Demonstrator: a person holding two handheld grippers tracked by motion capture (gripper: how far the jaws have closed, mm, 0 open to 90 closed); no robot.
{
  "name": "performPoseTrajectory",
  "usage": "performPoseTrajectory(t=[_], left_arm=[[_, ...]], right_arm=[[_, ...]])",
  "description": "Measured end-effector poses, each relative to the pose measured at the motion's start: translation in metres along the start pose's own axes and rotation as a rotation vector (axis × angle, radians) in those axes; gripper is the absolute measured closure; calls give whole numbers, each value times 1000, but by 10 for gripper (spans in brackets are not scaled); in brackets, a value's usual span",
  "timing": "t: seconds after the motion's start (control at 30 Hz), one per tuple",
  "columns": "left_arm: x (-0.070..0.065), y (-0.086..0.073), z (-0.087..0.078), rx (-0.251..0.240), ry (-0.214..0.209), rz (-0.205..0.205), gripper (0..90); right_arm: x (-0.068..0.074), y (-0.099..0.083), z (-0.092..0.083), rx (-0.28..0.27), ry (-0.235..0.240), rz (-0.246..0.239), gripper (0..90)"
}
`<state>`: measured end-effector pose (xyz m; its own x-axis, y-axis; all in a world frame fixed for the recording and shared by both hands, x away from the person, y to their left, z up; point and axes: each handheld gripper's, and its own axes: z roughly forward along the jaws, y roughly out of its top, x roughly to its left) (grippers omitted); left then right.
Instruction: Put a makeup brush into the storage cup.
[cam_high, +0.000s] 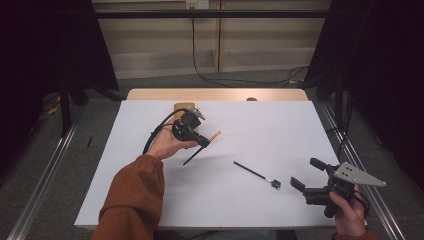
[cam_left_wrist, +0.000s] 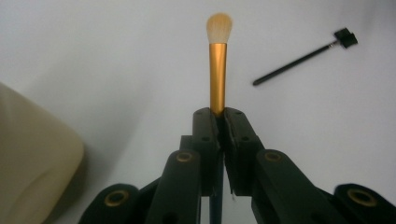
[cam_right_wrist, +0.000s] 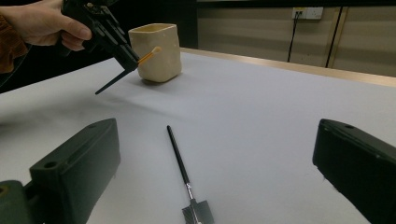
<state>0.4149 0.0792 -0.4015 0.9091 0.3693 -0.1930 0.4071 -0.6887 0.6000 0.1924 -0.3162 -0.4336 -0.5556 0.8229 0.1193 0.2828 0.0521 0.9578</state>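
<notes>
A white table (cam_high: 150, 200) spreads out in front of the person, wooden at its far edge, and everything in play sits on it or just above it. The biggest object on it is a cream-coloured cup (cam_right_wrist: 156, 51) near the far left, open at the top and, as far as can be made out, with nothing standing in it. The left gripper (cam_high: 204, 140) is held up over the table close to that cup, its jaws clamped tight on a makeup brush (cam_left_wrist: 218, 70) with a gold ferrule and a pale tuft; the dark handle sticks out behind the jaws and slants down toward the table without touching it. The right gripper (cam_high: 306, 177) hangs low at the near right corner, jaws spread wide and gripping nothing. Between those spread jaws and a little ahead lies a thin black brush (cam_right_wrist: 184, 175) flat on the table, its small square head toward the right gripper. My reading is that the job is to put both brushes in the cup: one is lifted and close to the rim but not yet in, and the black one has not been picked up, so most of the work is still to come.
</notes>
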Motion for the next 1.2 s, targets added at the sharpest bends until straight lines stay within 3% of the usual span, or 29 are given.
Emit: performPoseTrajectory(t=[0.4, 0.73, 0.93, 1.1, 1.2], left_arm=[[-5, -8, -5, -97, 26, -9, 839], [-10, -7, -17, -258, 41, -30, 840], [-18, -8, -22, -360, 90, 29, 840], [-19, -8, -23, -441, 71, 15, 839], [-20, -8, -25, -487, 87, 24, 840]], right_arm=[[0, 0, 0, -3, -2, -1, 0], [1, 0, 0, -3, 0, -1, 0], [1, 0, 0, -3, -1, -1, 0], [1, 0, 0, -2, -1, 0, 0], [0, 0, 0, -1, 0, -4, 0]])
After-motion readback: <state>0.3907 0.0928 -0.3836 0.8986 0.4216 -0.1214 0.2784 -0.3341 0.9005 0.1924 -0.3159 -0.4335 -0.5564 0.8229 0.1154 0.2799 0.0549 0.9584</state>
